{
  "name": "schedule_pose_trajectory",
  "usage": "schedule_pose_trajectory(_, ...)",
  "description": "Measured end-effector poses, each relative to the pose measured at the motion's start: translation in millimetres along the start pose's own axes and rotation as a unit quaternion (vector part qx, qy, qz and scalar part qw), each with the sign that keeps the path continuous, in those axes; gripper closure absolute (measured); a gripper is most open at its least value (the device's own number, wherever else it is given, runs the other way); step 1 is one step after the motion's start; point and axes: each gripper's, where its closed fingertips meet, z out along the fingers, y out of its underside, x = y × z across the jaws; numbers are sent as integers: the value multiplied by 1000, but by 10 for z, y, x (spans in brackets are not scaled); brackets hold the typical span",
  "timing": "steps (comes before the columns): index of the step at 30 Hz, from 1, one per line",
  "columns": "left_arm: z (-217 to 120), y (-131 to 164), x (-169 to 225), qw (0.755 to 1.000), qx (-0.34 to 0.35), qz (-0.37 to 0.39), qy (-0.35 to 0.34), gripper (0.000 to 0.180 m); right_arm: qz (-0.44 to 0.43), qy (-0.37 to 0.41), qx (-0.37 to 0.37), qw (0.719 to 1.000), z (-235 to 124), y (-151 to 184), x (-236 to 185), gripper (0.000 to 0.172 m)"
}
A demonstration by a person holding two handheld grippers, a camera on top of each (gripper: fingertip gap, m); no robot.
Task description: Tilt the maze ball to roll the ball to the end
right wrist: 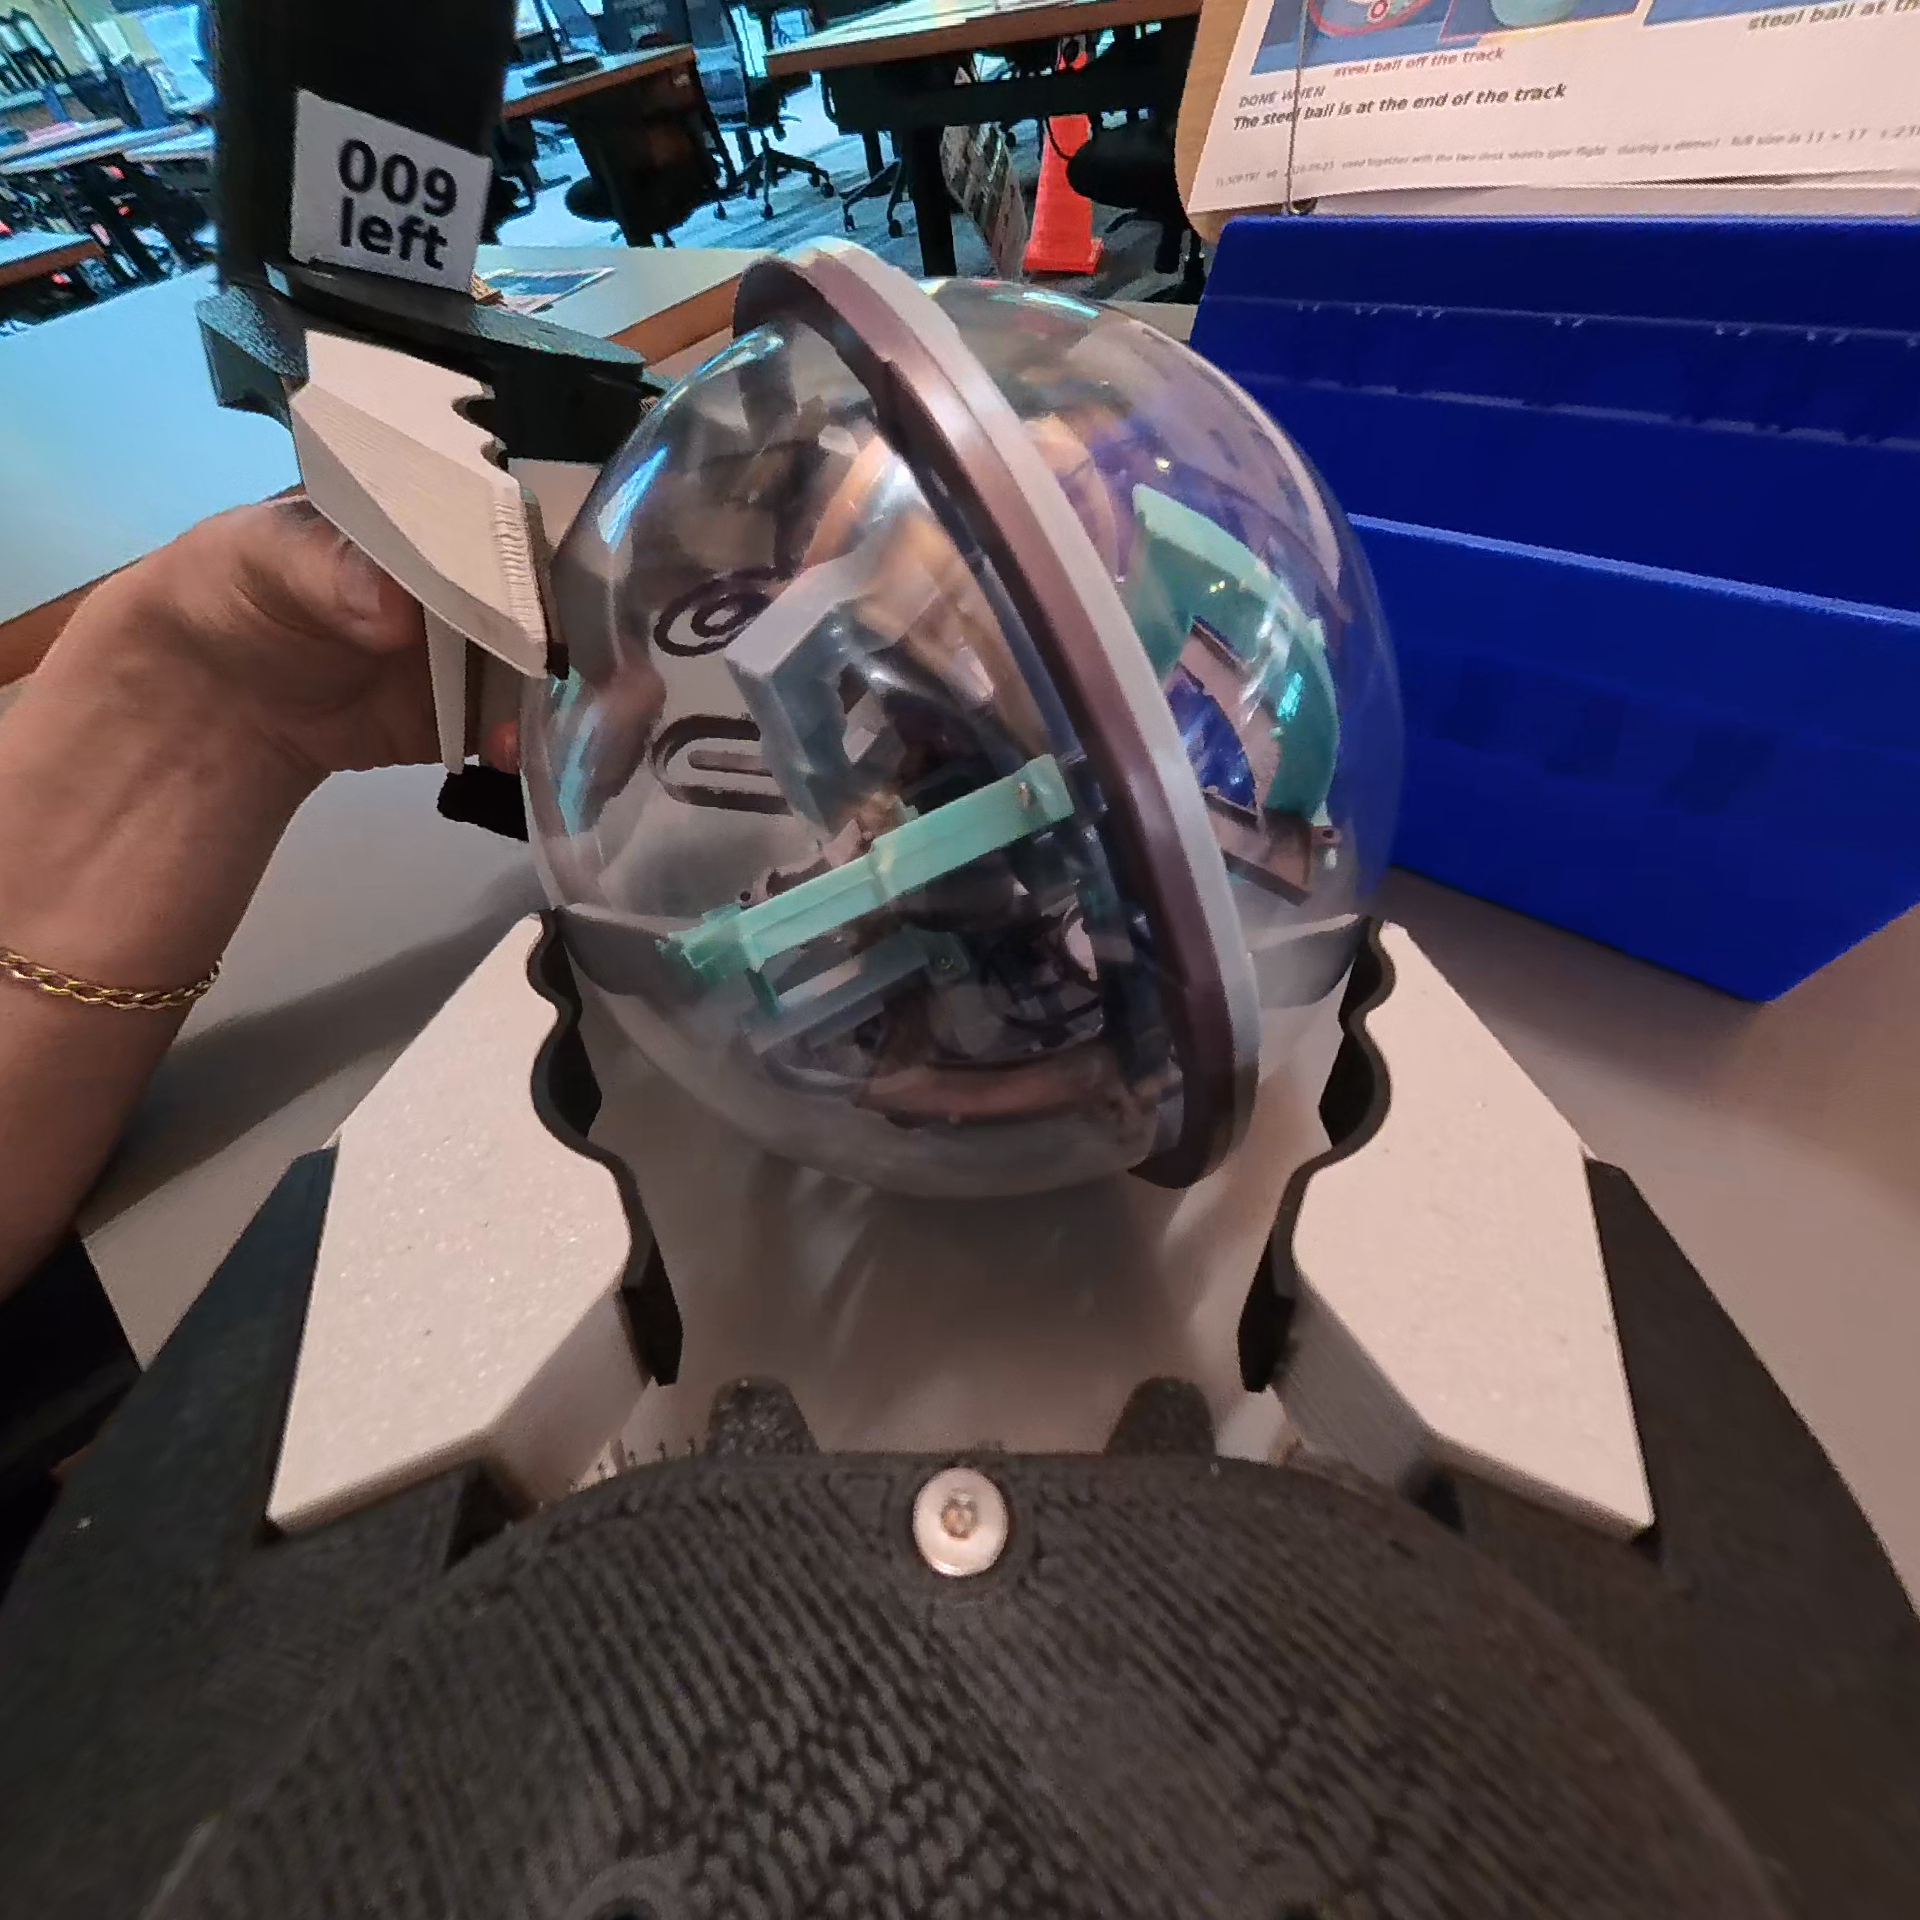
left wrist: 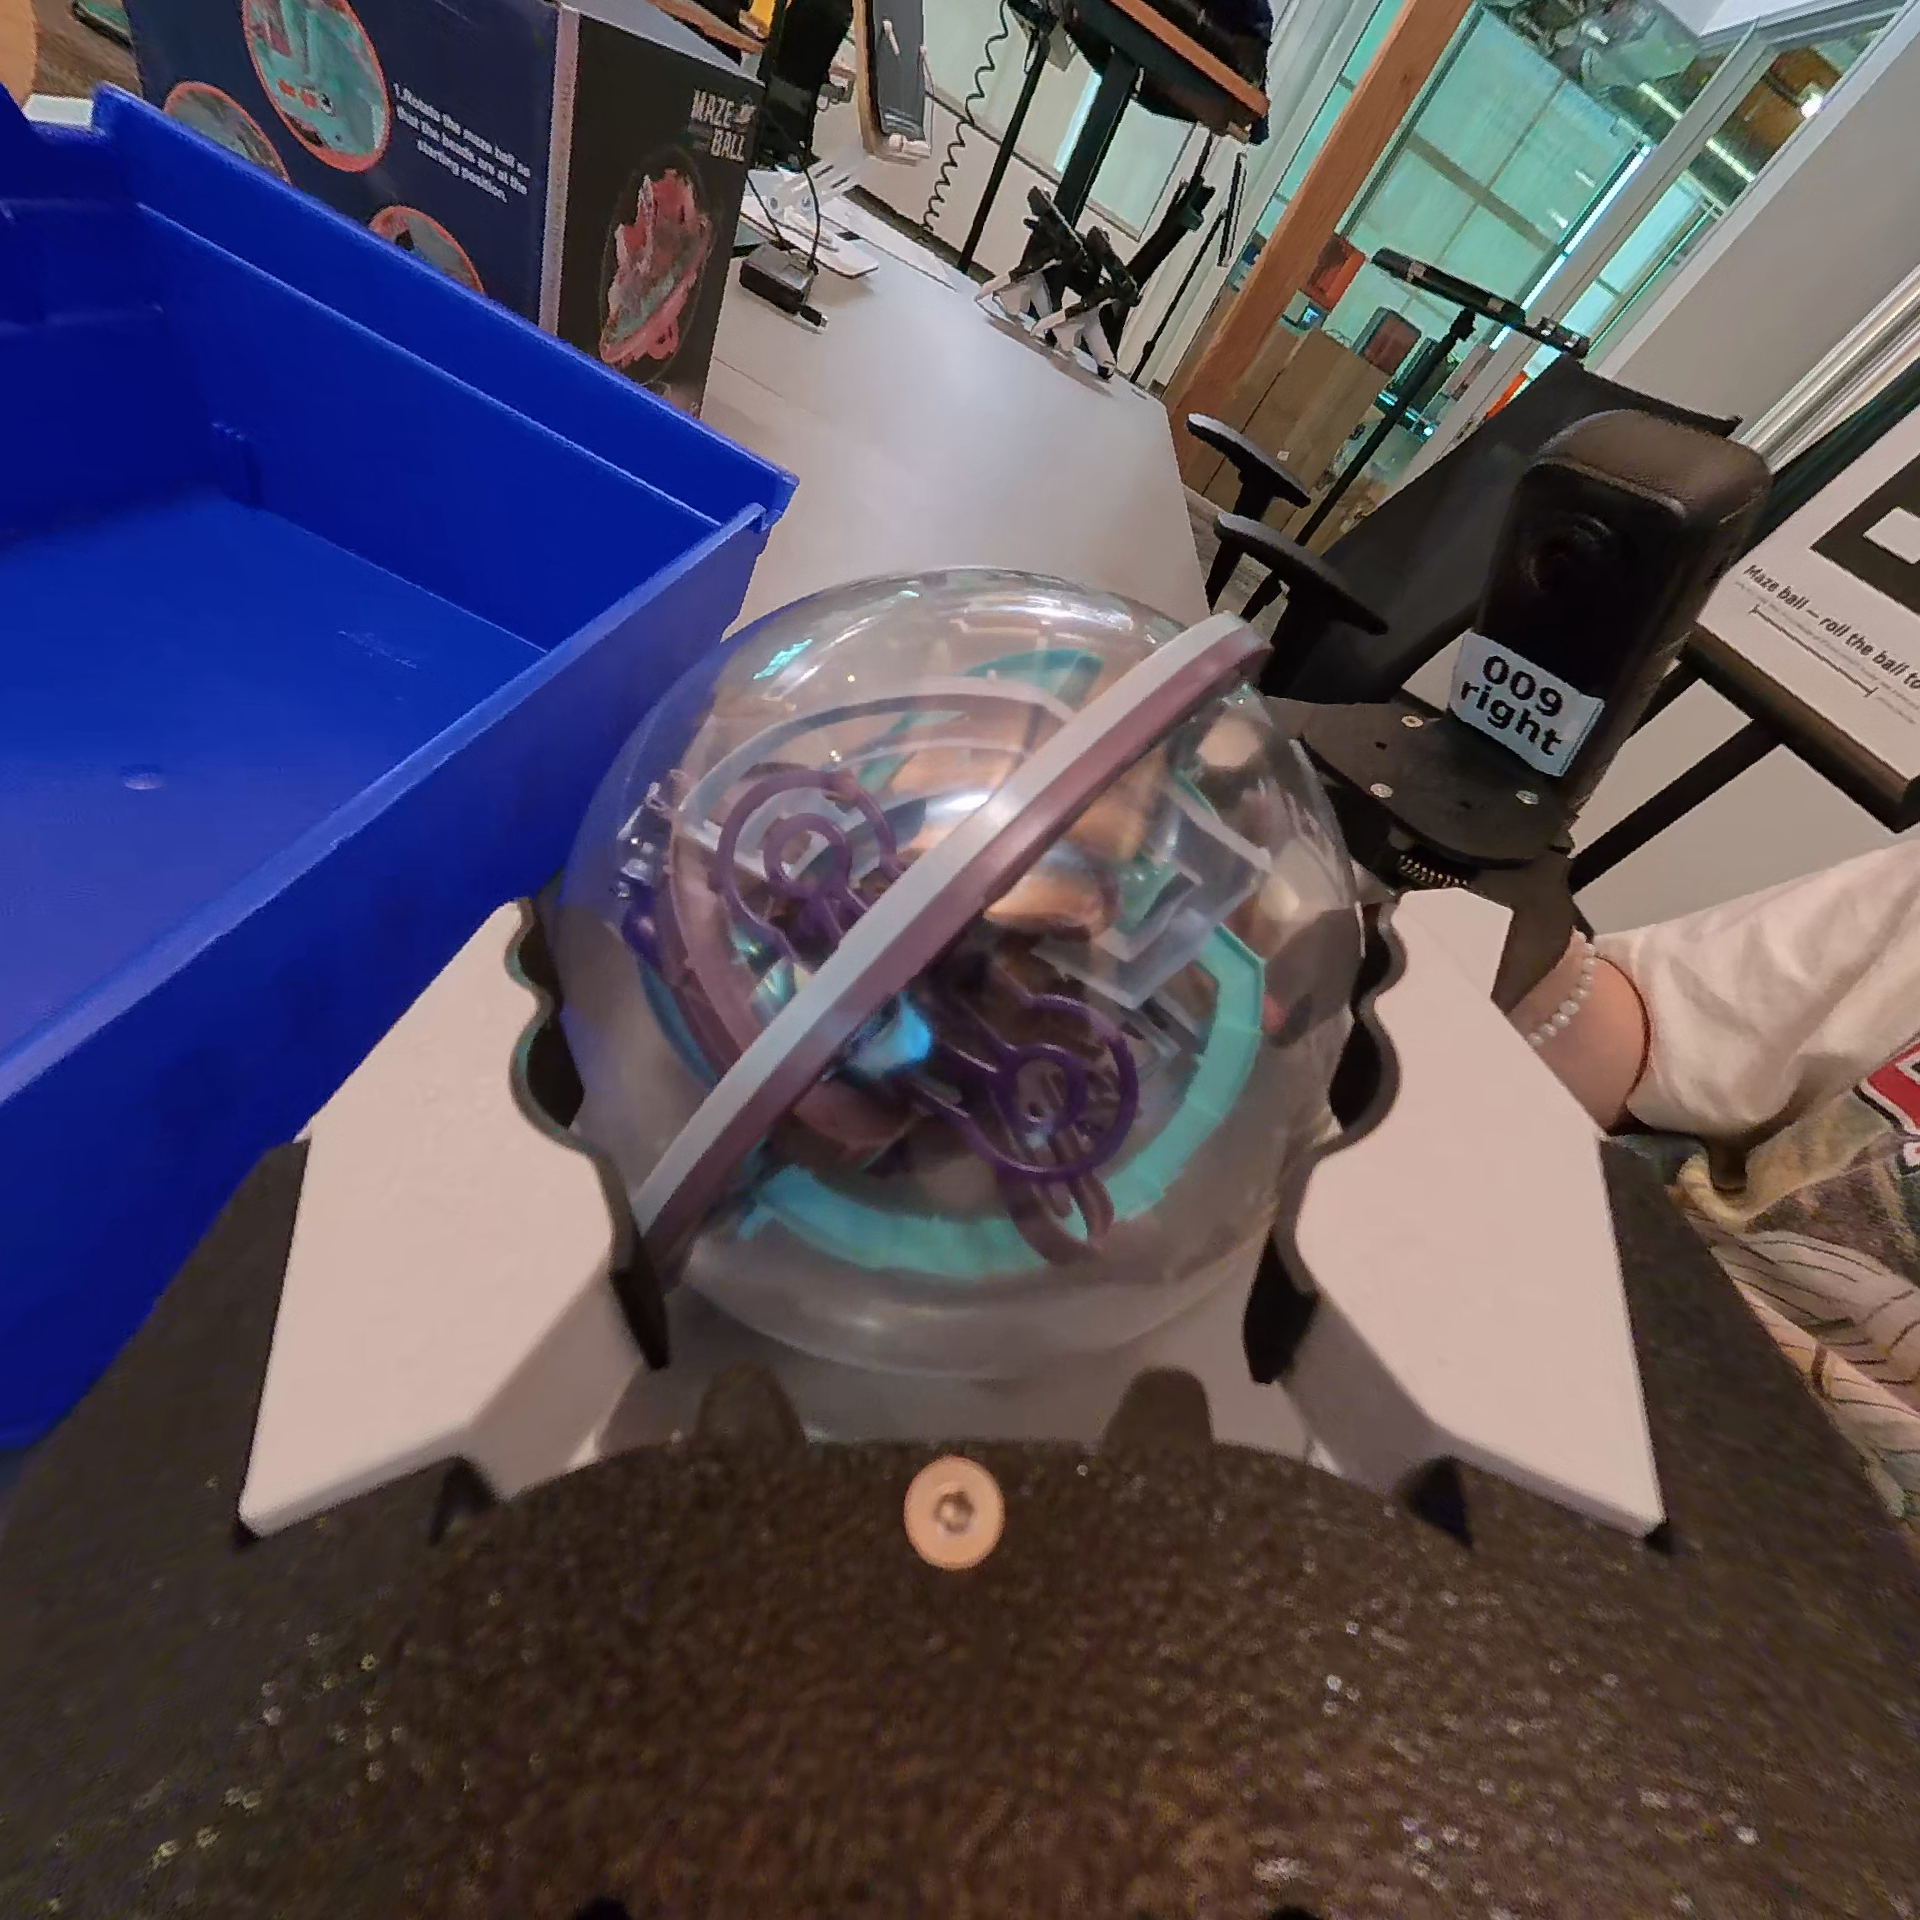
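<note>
- My left gripper (left wrist: 951, 977) and right gripper (right wrist: 956, 997) both clamp the clear maze ball (left wrist: 956, 956), pads pressed to its sides.
- The maze ball is held above the bench (left wrist: 966, 416), just beside the blue bin (left wrist: 312, 582).

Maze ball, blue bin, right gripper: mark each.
maze ball (left wrist: 1039, 862), left wrist view, grey seam band.
blue bin (left wrist: 312, 665), left wrist view, inner floor.
right gripper (right wrist: 956, 1039), right wrist view, midway between its fingertips.

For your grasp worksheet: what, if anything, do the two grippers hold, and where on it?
Both grip the clear maze ball: the left gripper and right gripper each press pads on opposite sides of its transparent shell.
</note>
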Motion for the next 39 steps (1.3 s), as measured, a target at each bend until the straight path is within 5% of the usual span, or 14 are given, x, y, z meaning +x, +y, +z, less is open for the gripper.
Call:
schedule_pose_trajectory(17,-3,-2,12,1000,3,7,6,36,-41,8,-13,999,-9,66,5,32)
schedule_pose_trajectory(28,-24,2,167,993,-7,121,8,37,-110,3,-59,992,-81,336,-22,49)
schedule_pose_trajectory(34,26,62,303,983,-22,182,25,36,-232,29,-54,971,-56,269,14,25)
schedule_pose_trajectory(39,72,51,313,973,-16,232,5,36,-238,45,-52,969,-32,325,90,27)
